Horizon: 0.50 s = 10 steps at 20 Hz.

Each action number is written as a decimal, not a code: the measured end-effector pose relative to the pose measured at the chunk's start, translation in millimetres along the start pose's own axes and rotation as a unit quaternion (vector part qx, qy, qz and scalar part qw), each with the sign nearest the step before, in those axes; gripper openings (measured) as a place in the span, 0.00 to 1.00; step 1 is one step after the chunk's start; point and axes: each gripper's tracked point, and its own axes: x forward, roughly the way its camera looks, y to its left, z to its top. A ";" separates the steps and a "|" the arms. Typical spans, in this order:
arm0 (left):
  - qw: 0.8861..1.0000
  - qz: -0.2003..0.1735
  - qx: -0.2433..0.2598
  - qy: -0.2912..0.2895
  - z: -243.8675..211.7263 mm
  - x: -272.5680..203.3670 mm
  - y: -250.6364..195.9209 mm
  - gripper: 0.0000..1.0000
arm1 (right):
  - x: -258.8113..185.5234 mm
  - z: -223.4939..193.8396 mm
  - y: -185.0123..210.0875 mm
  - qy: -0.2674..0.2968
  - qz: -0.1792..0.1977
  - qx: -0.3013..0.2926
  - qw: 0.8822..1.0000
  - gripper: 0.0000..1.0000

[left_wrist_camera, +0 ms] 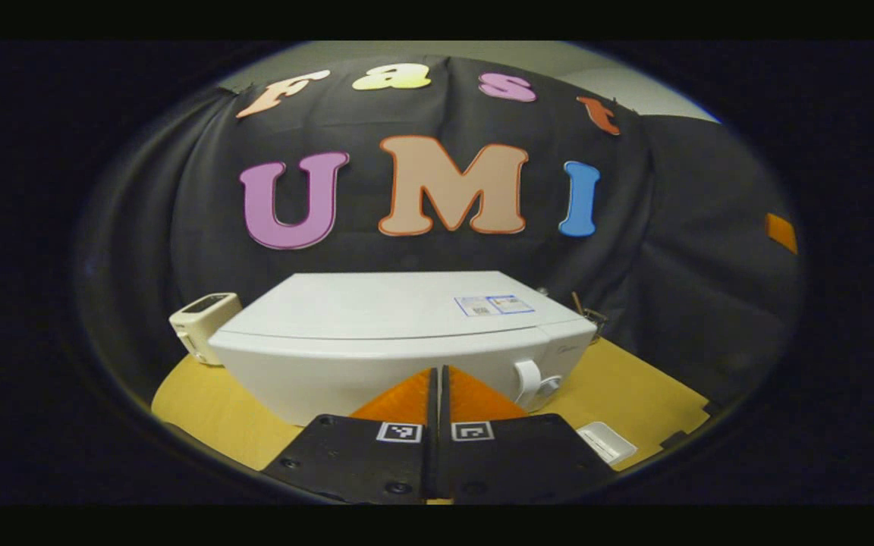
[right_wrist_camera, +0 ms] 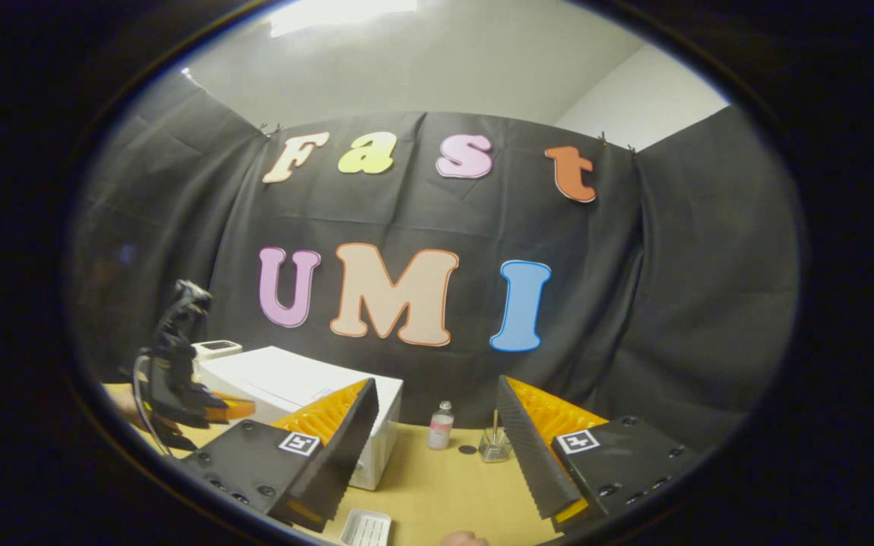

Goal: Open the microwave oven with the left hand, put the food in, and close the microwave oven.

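Observation:
The white microwave oven (left_wrist_camera: 407, 334) stands on the wooden table with its door closed and its handle (left_wrist_camera: 529, 379) at the front right. My left gripper (left_wrist_camera: 439, 375) is shut with nothing between its fingers and hangs in front of the door, apart from it, left of the handle. A small white tray (left_wrist_camera: 608, 442) lies on the table right of it. In the right gripper view my right gripper (right_wrist_camera: 437, 383) stands open and holds nothing. There the microwave oven (right_wrist_camera: 285, 383) is at the left, the left gripper (right_wrist_camera: 240, 410) in front of it, and the white tray (right_wrist_camera: 367, 528) low down.
A small white appliance (left_wrist_camera: 204, 320) stands left of the microwave. A little bottle (right_wrist_camera: 441, 426) and a glass jar with a stick (right_wrist_camera: 494, 446) stand by the back cloth. The wooden table (left_wrist_camera: 634, 394) has a notched right edge. Part of a hand (right_wrist_camera: 463, 539) shows at the bottom.

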 end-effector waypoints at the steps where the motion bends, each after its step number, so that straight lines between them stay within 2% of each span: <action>1: 1.000 -0.003 0.005 -0.011 13.5 -12.5 -1.6 0.00 | 1.0 -1.4 1.1 0.003 0.000 -0.003 1.000 0.95; 5: 0.998 -0.008 0.012 -0.054 65.0 -56.0 -8.2 0.00 | 1.5 2.9 8.9 0.003 0.008 -0.006 1.000 0.95; 10: 0.995 0.010 0.032 -0.089 108.0 -103.3 1.0 0.00 | 3.5 7.2 21.7 0.004 0.016 -0.015 1.000 0.95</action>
